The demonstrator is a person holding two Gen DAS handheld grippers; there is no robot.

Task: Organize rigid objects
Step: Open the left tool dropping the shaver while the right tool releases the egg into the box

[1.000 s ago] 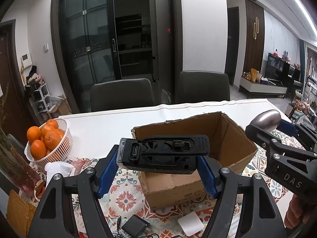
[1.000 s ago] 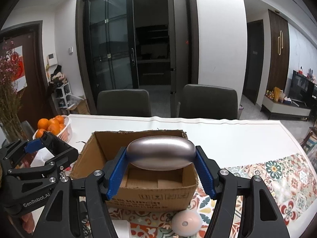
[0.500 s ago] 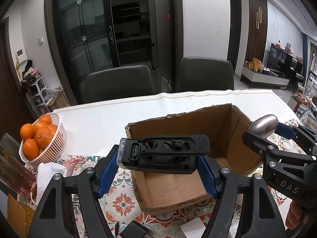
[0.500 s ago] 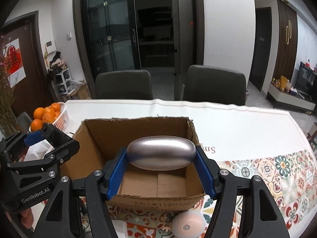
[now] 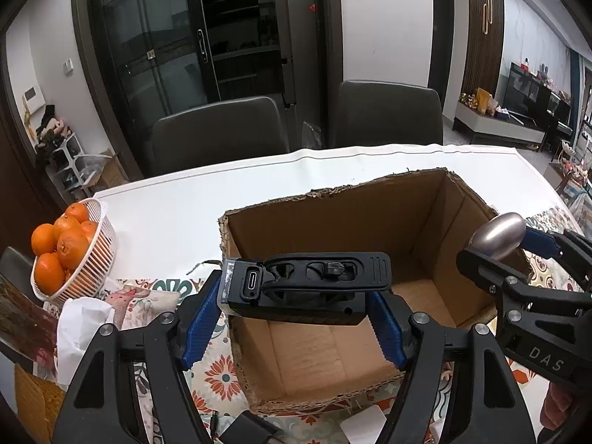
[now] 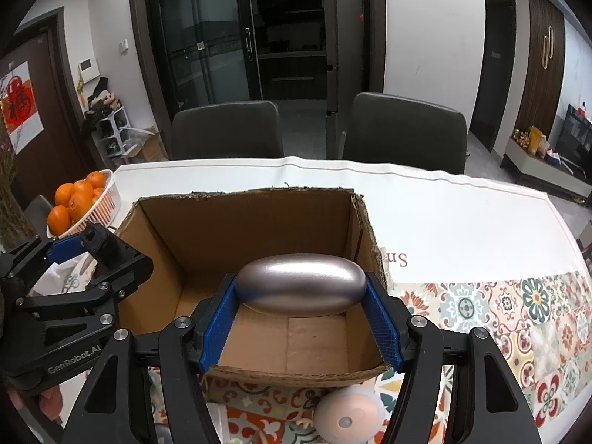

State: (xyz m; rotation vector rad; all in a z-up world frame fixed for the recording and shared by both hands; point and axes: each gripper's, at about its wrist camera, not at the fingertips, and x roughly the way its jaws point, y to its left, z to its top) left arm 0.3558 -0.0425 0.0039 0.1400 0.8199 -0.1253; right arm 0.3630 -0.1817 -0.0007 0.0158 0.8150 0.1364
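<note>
An open cardboard box (image 5: 436, 229) (image 6: 259, 222) stands on the table, its floor bare where it shows. My left gripper (image 5: 296, 288) is shut on a black device with a USB-C port (image 5: 307, 285), held over the box's near left corner. My right gripper (image 6: 301, 292) is shut on a smooth metallic oval case (image 6: 300, 283), hanging above the near part of the box. In the left wrist view that oval case (image 5: 499, 235) shows at the box's right wall; in the right wrist view the left gripper's body (image 6: 74, 288) sits by the box's left wall.
A white basket of oranges (image 5: 70, 251) (image 6: 83, 199) stands at the left, with crumpled white paper (image 5: 83, 329) near it. A black adapter (image 5: 248, 431) and a white block (image 5: 364, 425) lie before the box; a round pink gadget (image 6: 349, 416) lies there too. Two dark chairs (image 6: 225, 129) stand behind the table.
Both grippers have come forward and down toward the box, tilting downward, so the box's inside now shows more fully. Each still holds its object.
</note>
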